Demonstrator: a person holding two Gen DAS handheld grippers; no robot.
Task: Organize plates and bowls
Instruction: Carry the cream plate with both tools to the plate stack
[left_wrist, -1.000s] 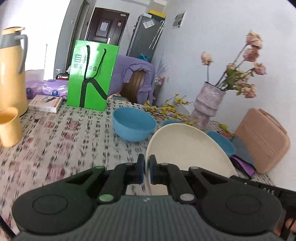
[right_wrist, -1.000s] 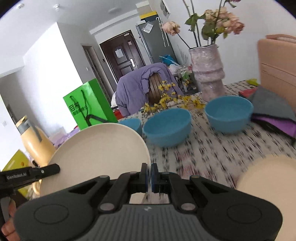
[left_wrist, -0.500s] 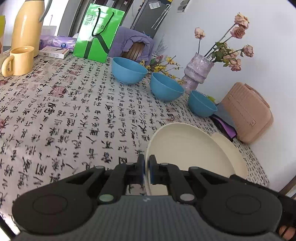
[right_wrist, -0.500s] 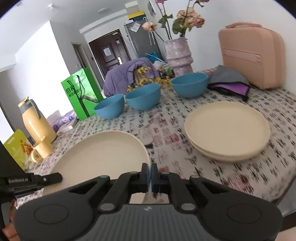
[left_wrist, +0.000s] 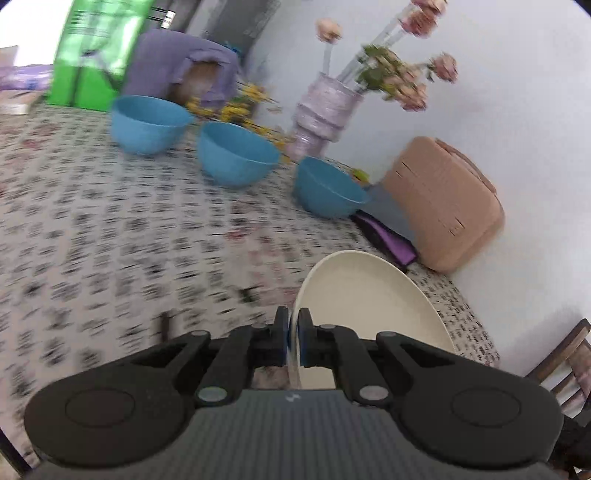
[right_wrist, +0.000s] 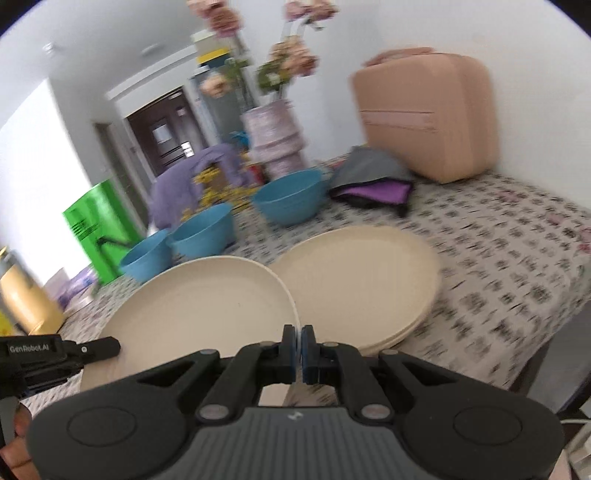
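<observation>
A cream plate hangs between both grippers, just left of a stack of cream plates on the patterned tablecloth and partly over its edge. My right gripper is shut on the plate's right rim. My left gripper is shut on the opposite rim of this plate; its tip also shows in the right wrist view. Three blue bowls stand in a row further back. The held plate hides the stack in the left wrist view.
A pink case leans on the wall behind a folded grey and purple cloth. A vase of flowers and a green bag stand at the back. The table edge runs close on the right, beside a wooden chair.
Both grippers have carried the plate to the right and lower, toward the stack of plates. The stack and the pink case are now much nearer; both views are blurred by the motion.
</observation>
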